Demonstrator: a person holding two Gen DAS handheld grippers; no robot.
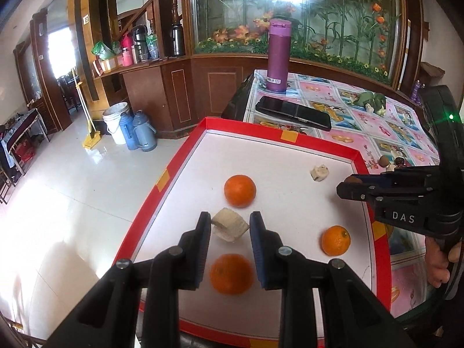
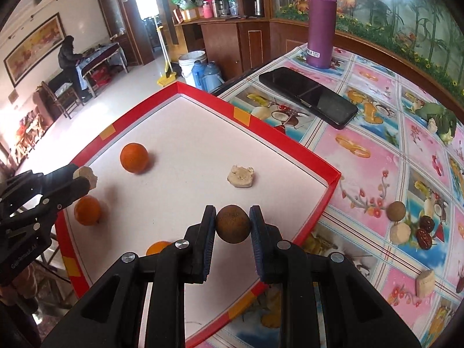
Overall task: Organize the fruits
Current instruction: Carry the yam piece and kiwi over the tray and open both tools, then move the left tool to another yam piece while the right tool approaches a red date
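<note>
A red-rimmed white tray holds three oranges: one far, one near, one at the right. A beige chunk lies near the tray's far right corner. My left gripper is shut on another beige chunk above the tray's left side. My right gripper is shut on a round brown fruit above the tray's right edge; it also shows in the left wrist view.
A purple bottle and a black phone stand on the floral tablecloth behind the tray. Right of the tray lie a brown fruit, red dates, beige chunks and a green vegetable.
</note>
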